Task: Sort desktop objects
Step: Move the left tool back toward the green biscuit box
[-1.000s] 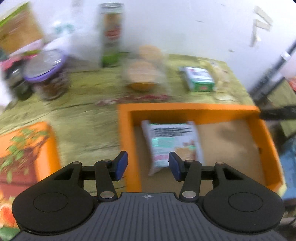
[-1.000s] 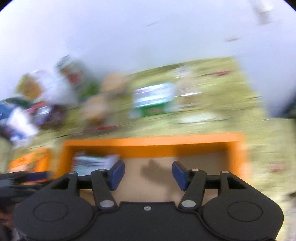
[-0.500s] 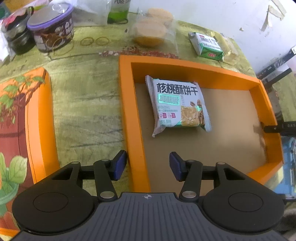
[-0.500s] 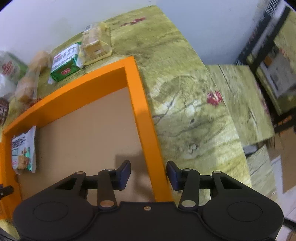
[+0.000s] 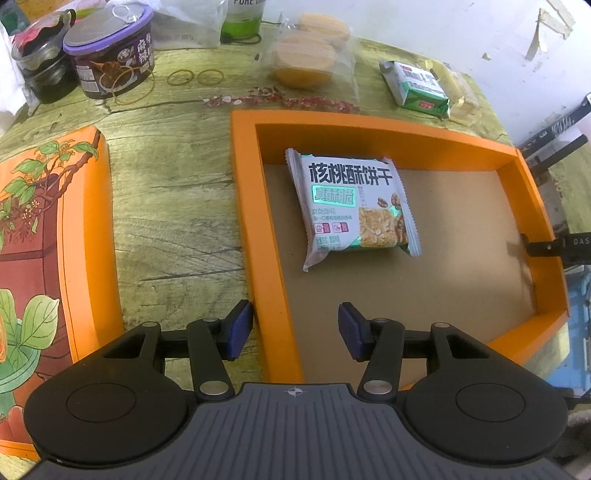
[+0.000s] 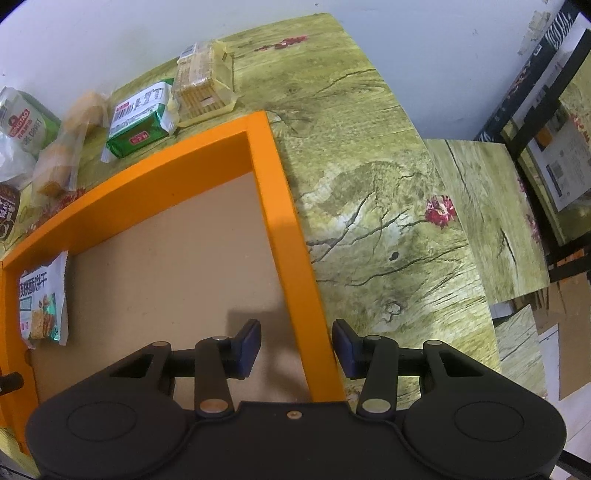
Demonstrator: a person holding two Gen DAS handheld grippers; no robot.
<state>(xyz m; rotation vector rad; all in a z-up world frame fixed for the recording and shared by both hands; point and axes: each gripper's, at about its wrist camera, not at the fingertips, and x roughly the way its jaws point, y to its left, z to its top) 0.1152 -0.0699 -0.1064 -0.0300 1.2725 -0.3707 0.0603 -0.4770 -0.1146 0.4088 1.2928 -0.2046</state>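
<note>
— Since the wrist views bend everything at the edges, what can you tell for sure about the left gripper [image 5: 295, 328]?

— Its jaws stand apart and straddle the left wall of the orange tray [image 5: 258, 221]. The outer pad is just beside the wall; the inner one hangs clear over the cardboard floor. Nothing is clamped.

— And the right gripper [image 6: 297, 347]?

— It is placed the same way on the tray's opposite wall. Its jaws are apart, with the outer pad close against the wall and a plain gap on the inner side.

— Where is the biscuit packet [image 5: 351, 203]?

— It lies flat inside the tray, near the far left corner and well apart from both grippers. In the right wrist view its left end is hidden behind the tray wall.

— What is cut off?

— A green can [image 5: 242, 18] at the back of the bench [image 5: 177, 203] loses its top to the frame. The patterned orange box [image 5: 55, 240] runs out of view on the left. A black bar [image 5: 554, 245] pokes in at the tray's right wall, and I cannot tell what it belongs to.

— What else stands on the bench?

— Behind the tray lie a green packet [image 5: 421, 86] and wrapped cakes [image 5: 306, 62]. A purple-lidded tub [image 5: 110, 55] stands to their left, beside a dark jar [image 5: 40, 70] whose contents I cannot make out.
</note>
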